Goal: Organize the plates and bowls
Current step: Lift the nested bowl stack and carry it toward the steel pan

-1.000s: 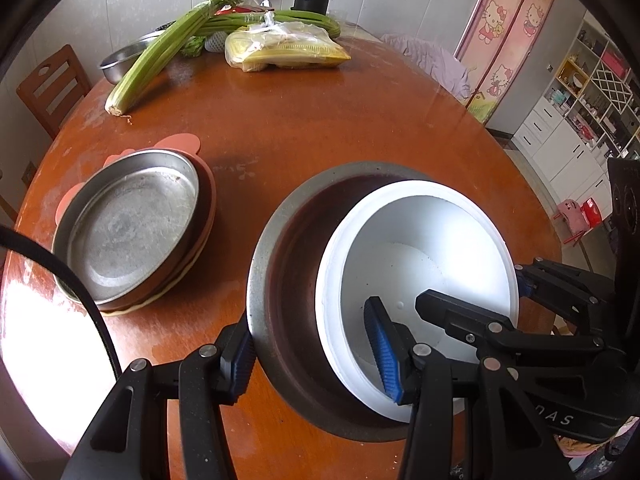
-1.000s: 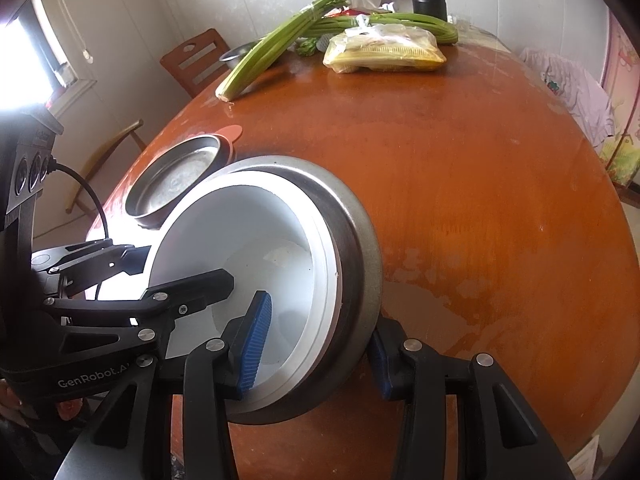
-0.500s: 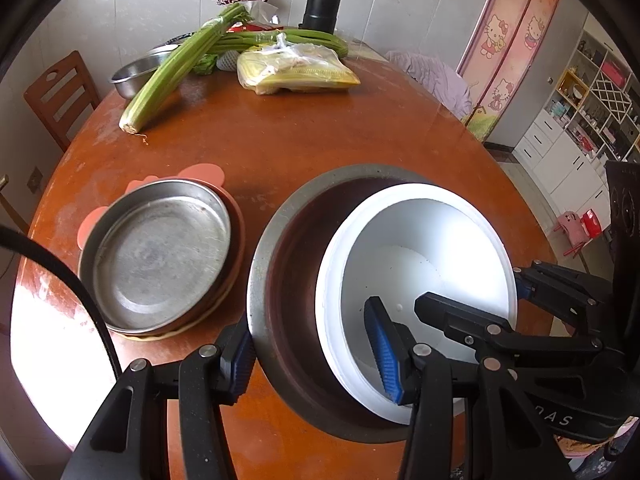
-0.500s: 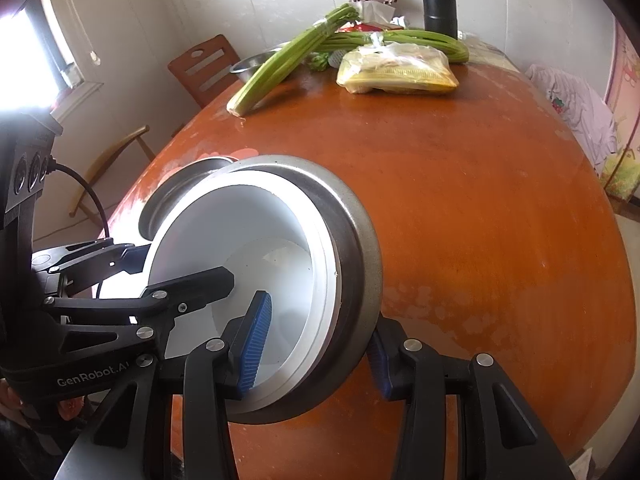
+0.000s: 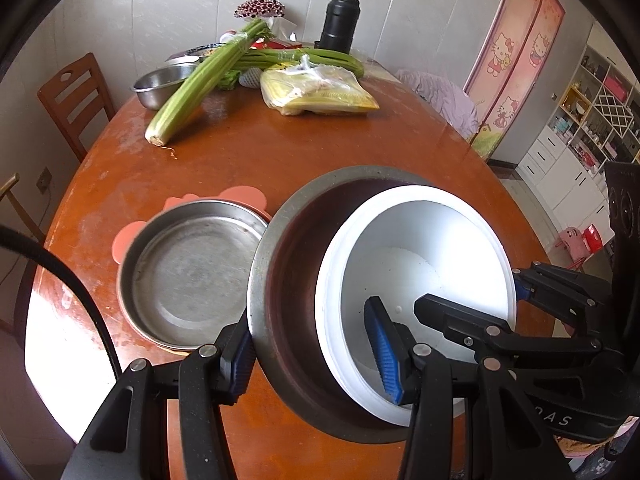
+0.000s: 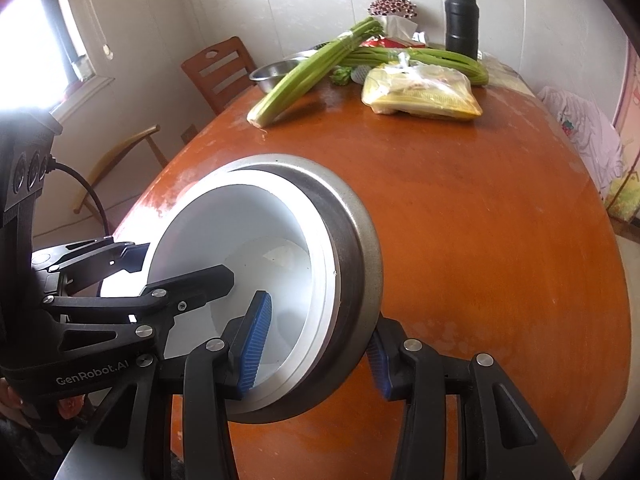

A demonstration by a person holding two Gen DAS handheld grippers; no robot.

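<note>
"GenRobot.AI" is printed in white on the body of the left gripper [image 6: 192, 276] as the right wrist camera sees it; in the left wrist view only the letters "AS" can be read on the right gripper [image 5: 468, 292]. The cartoon cats on the pink door panel [image 5: 516, 52] carry no legible writing.

A metal bowl [image 5: 296, 288] with a white bowl [image 5: 420, 264] nested inside it is held above the round wooden table [image 5: 280, 160], tilted, near the table's near edge. Both tongs are clenched on this stack: the left gripper [image 5: 312, 354] bites its left rim, one blue pad outside the metal wall and one inside the white bowl; the right gripper [image 6: 316, 344] bites the opposite rim the same way. The white bowl is empty.

Left of the stack, a shallow metal pan [image 5: 192, 276] sits on a pink mat [image 5: 240, 196], empty as well. At the far end lie celery [image 5: 196, 88], a yellow bag [image 5: 320, 92], a small steel bowl [image 5: 160, 84] whose contents cannot be seen, and a black flask [image 5: 340, 20].

Compared with a second earlier, the held stack sits higher, more of the far table and wall shows, and the pan appears nearer the stack. In the right wrist view the pan has gone behind the stack. The grips are unchanged.
</note>
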